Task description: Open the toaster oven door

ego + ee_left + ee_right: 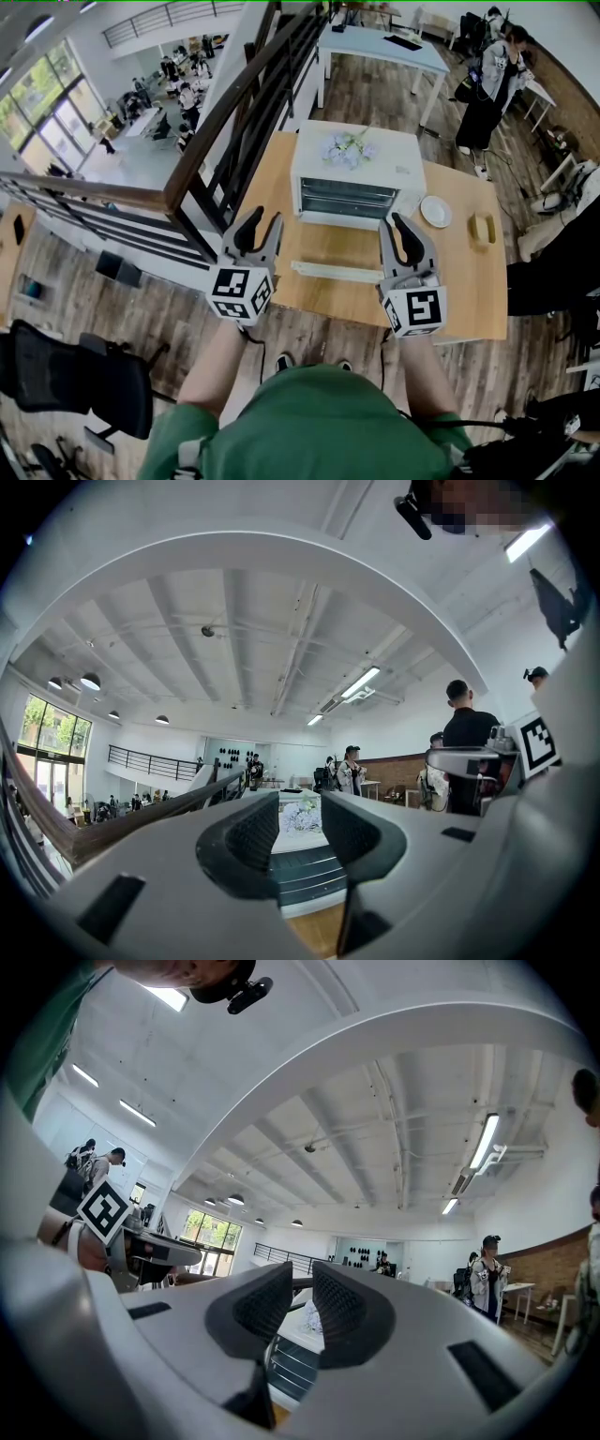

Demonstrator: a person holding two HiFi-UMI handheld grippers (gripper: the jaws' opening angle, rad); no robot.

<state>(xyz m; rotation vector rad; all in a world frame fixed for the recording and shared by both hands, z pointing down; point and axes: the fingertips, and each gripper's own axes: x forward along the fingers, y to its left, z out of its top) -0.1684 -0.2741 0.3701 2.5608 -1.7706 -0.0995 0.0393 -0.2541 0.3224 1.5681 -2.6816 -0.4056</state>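
A white toaster oven (356, 173) stands on the wooden table (469, 300), with pale flowers (347, 148) on top. Its door (336, 272) lies folded down flat in front, and the rack inside (345, 199) shows. My left gripper (263, 220) is held up at the table's near left edge, jaws open and empty. My right gripper (394, 223) is at the door's right end, with only a narrow gap between its pads and nothing in it. The oven (302, 869) shows between the left gripper's (300, 808) jaws. It (295, 1358) also shows below the right gripper (302, 1283).
A small white plate (435, 211) and a tan object (483, 228) lie on the table to the oven's right. A dark stair railing (234, 112) runs along the table's left side. A person (492, 80) stands beyond the table, and a black chair (75, 375) is at lower left.
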